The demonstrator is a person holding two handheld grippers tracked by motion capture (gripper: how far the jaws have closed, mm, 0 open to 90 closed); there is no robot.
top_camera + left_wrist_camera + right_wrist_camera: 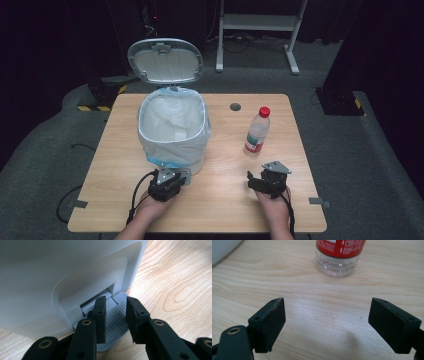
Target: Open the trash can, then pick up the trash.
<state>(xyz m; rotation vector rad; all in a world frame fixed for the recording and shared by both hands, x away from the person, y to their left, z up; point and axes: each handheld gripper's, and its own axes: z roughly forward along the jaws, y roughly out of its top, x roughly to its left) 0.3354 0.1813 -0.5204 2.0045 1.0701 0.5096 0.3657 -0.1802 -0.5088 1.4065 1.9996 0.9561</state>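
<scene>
The left gripper point(172, 176), fingers narrowly spread, presses the bin's pedal point(113, 322), likely propping the lid point(165, 61) up. The right gripper point(261, 176), fingers spread wide and empty, faces the bottle point(257, 131) at twelve o'clock on the worktop point(220, 200), seemingly to grab it.

black claws point(327, 325), brass rivets, black cables

Bottle point(340, 257) top — cut off by frame edge
</scene>
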